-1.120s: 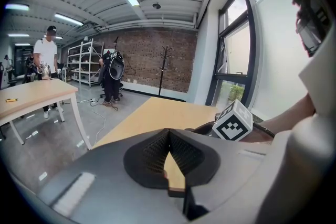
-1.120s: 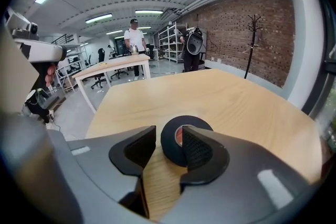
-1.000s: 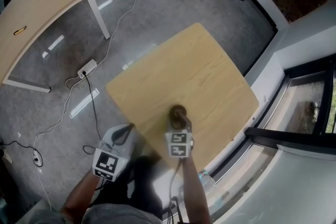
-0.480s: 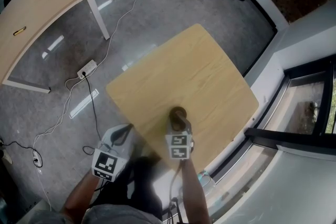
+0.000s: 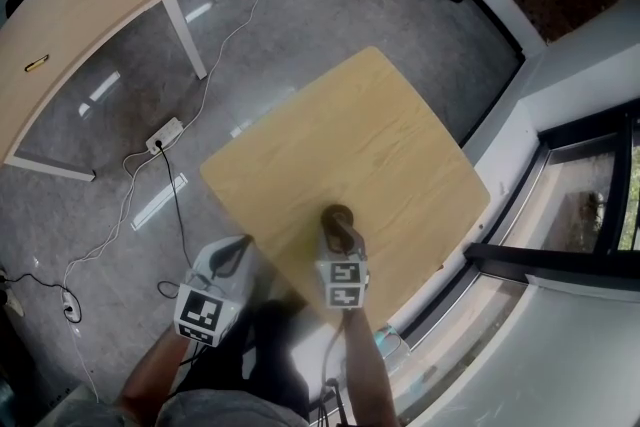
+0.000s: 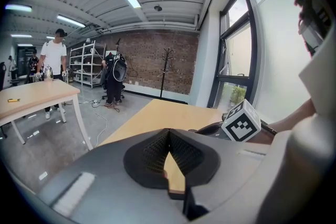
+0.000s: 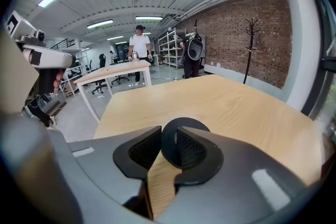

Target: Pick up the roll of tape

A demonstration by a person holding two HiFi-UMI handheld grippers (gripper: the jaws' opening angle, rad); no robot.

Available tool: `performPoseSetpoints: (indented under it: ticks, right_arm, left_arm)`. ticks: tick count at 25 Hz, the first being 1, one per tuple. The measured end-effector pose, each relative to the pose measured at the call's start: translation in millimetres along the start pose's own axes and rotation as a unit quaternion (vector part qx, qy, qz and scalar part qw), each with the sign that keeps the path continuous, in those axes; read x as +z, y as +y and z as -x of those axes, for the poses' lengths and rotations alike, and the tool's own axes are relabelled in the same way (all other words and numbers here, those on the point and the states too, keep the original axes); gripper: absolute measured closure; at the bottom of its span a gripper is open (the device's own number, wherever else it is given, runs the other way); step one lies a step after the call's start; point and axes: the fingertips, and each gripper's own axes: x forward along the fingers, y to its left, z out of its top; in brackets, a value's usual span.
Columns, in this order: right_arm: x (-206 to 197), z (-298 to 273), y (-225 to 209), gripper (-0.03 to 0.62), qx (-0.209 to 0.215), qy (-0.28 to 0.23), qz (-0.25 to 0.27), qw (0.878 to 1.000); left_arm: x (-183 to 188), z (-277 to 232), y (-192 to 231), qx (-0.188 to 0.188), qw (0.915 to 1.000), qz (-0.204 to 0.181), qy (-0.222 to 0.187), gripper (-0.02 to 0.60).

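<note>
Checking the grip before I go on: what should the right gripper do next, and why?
Probably lift straight up a little. The right gripper has just been closing, and its jaws now pinch the wall of the roll of tape on the table.

The square wooden table (image 5: 400, 135) is pale yellow-brown with thin wavy lines in the wood. The round roll of tape (image 5: 338, 213) at its near side is dark brown, almost black. The stone floor (image 5: 330, 5) is grey with tiny specks. The left gripper (image 6: 168, 132) is grey with black bumpy pads (image 6: 152, 152). Its cube (image 5: 203, 310) is white with black squares. The far brick wall (image 7: 236, 29) is red-brown. The long table (image 5: 70, 5) on the far left is pale wood with white legs.
</note>
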Motion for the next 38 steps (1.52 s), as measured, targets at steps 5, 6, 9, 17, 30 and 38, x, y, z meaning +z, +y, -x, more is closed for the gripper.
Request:
performPoseSetpoints:
  ticks: [5,6,9,17,30,38]
  right_arm:
    - [12.6,11.4,-2.4,0.491,-0.003,-0.022,-0.002,1.0]
    - [14.7,13.7,-2.9,0.491,-0.002,-0.025,-0.005,1.0]
    - [19.0,21.1,-3.9,0.491,0.0,-0.034,-0.015,0.999]
    - [41.9,53.9,-6.9,0.491,-0.01,-0.074,-0.042,0.996]
    - [103.8,140.8,8.8,0.491,-0.029,-0.166,-0.068,0.983]
    - [128.3,189.3,23.6,0.491,-0.044,-0.219,-0.087,0.971]
  left_arm:
    - [9.6,2.6,0.5,0.009,0.9999,-0.004,-0.014,0.581]
    - [12.1,2.7,0.0,0.009,0.9998,-0.005,-0.016,0.581]
    - [16.9,2.9,-2.9,0.007,0.9998,-0.008,-0.019,0.581]
    - [30.8,3.4,-13.1,-0.005,0.9994,-0.018,-0.028,0.581]
    - [69.6,21.8,-35.0,-0.031,0.9972,-0.038,-0.057,0.581]
    - [91.5,40.5,-44.2,-0.045,0.9941,-0.054,-0.083,0.581]
